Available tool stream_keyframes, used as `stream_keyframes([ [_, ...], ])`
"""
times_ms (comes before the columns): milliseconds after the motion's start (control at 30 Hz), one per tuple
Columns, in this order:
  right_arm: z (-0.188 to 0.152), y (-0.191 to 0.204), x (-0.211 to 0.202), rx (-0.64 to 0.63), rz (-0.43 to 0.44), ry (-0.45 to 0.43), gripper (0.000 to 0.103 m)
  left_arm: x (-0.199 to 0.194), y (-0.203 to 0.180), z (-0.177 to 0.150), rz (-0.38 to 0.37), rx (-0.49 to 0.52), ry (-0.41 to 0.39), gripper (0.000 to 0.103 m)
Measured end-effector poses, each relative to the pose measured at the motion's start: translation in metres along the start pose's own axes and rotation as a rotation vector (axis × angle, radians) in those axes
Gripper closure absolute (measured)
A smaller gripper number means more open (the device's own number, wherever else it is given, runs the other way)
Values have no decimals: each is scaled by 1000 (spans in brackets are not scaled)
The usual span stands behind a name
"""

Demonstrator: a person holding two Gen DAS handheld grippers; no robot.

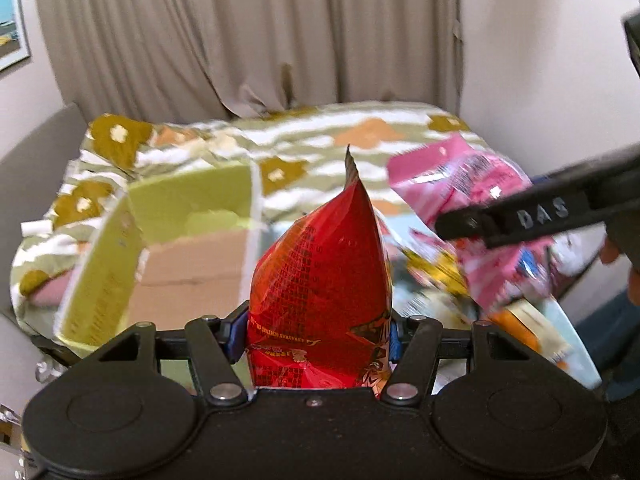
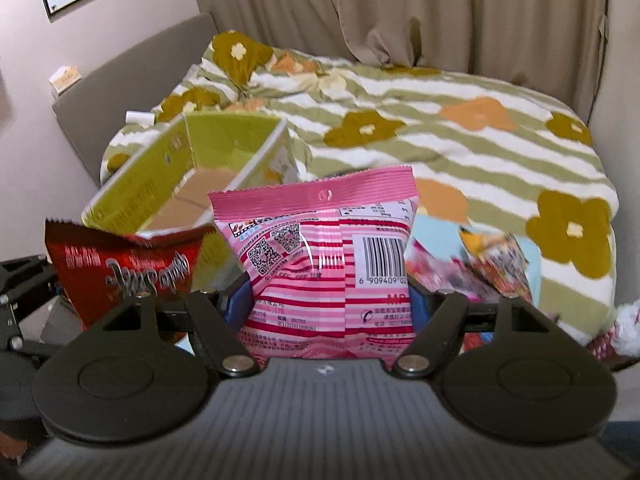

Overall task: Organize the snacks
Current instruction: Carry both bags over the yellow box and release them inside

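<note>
My left gripper (image 1: 316,336) is shut on a red snack bag (image 1: 320,272), which stands upright between the blue pads with its crimped tip pointing up. My right gripper (image 2: 330,304) is shut on a pink striped snack bag (image 2: 316,248), its back side with barcode and QR codes facing the camera. In the right wrist view the red bag (image 2: 120,264) hangs at the left. In the left wrist view the pink bag (image 1: 480,184) is at the right. An open green cardboard box (image 2: 232,132) lies on the bed beyond both bags.
Several loose snack packets (image 2: 496,264) lie on a light blue surface to the right of the box. The bed carries a green-and-white striped blanket with flowers (image 2: 460,160). A grey headboard (image 2: 132,92) runs along the left and curtains (image 2: 440,8) hang behind.
</note>
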State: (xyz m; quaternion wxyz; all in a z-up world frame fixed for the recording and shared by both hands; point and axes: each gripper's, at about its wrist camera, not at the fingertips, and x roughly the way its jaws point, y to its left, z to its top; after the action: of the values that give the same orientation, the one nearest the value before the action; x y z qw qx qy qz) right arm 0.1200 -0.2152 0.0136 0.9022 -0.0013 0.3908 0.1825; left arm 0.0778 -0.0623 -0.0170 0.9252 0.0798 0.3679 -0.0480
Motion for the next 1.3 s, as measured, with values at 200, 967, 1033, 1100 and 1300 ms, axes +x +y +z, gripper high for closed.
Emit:
stream_keyframes([
  [200,41,48,21,14,-17,-40,14,11,74,36,27,-9,-45,38],
  [967,151,149,224,233,-167,108,13,215,236,89,30,88,118,34],
  [1033,150,147,233,243,-169,121,13,227,239,85,38,79,137,20],
  [1100,150,145,239,244,-171,124,13,231,238,84,61,76,133,0],
  [1300,148,141,246,230,-152,131,13,227,248,83,31,48,134,0],
])
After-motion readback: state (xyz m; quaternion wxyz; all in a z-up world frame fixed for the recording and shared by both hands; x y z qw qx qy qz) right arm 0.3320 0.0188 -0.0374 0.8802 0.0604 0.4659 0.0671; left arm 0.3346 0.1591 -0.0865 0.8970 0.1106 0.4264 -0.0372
